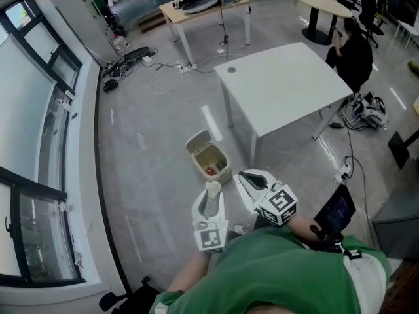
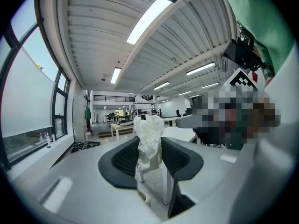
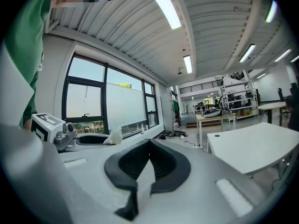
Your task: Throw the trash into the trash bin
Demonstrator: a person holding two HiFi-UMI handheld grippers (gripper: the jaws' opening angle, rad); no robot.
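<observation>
In my left gripper [image 1: 212,195] is a crumpled piece of white paper trash [image 1: 213,189], and the jaws are shut on it. The left gripper view shows the paper [image 2: 149,141] upright between the black pads [image 2: 122,158]. A small beige trash bin [image 1: 209,160] stands on the floor just ahead of both grippers; its lid is up and there is something red inside. My right gripper [image 1: 245,176] is to the right of the left one, shut and empty, and its tips [image 3: 149,142] meet. The right gripper view also catches the left gripper [image 3: 88,140] and its paper [image 3: 114,135].
Right of the bin stands a white table [image 1: 281,90], whose legs come down close to it. A wooden table [image 1: 203,8] and floor cables [image 1: 131,61] lie farther back. A seated person [image 1: 353,54] is at the far right. Windows [image 1: 39,142] line the left wall.
</observation>
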